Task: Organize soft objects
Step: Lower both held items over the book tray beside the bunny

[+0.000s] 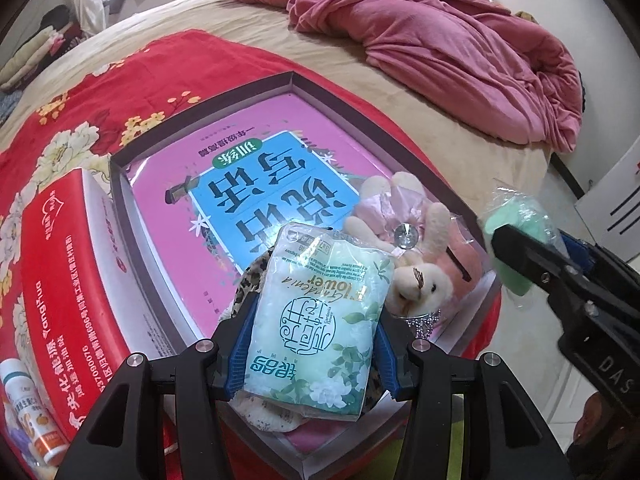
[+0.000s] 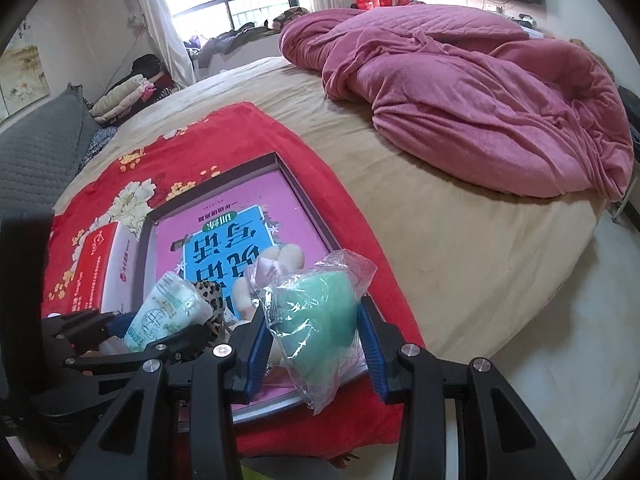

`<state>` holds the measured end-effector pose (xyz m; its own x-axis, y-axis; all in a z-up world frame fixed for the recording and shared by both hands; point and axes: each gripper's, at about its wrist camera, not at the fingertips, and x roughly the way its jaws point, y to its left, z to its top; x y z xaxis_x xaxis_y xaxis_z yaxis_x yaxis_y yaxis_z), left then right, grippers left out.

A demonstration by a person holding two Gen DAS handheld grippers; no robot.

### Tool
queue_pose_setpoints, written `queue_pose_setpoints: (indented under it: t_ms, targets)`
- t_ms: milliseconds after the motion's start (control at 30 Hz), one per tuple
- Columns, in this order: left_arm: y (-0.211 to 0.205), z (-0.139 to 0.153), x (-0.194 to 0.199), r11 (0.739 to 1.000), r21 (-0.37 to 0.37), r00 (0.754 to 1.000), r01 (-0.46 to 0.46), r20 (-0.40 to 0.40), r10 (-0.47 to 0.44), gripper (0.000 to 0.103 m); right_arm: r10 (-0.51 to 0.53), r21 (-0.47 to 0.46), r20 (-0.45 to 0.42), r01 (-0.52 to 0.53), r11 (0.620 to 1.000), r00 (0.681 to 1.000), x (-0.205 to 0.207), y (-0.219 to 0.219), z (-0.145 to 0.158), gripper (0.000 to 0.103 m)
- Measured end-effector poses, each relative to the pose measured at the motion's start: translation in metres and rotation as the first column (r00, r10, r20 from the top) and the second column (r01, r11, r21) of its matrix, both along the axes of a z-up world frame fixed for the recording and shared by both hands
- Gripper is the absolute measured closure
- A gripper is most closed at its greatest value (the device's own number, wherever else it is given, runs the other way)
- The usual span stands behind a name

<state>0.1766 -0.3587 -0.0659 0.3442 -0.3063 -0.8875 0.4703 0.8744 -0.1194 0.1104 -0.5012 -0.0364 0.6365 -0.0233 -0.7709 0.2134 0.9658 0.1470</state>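
Currently placing: left gripper (image 1: 316, 344) jaws clamp pale-green floral tissue pack (image 1: 320, 320), right gripper (image 2: 316, 344) jaws clamp green plastic-wrapped sponge (image 2: 320, 320), both above dark-rimmed shallow box (image 1: 200, 120). Next, probably: lower, release inside.

Home bedroom: bed (image 2: 460, 240), rumpled quilt (image 2: 480, 100).

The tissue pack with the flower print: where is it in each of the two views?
Left wrist: tissue pack at bottom centre, clamped in the left gripper.
Right wrist: tissue pack at lower left, beside the bagged green item.
Shared landmark: the pink book in the tray.
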Motion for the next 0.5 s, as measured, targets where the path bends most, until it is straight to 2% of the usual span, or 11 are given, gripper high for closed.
queue_pose_setpoints:
  t_ms: [500]
  targets:
    - [-0.001,-0.002,0.001,1.0,0.0,1.0,0.006,-0.003,-0.006,0.05,0.009,-0.033,-0.041,-0.01,0.999,0.999,0.016,0.004,-0.022,0.061]
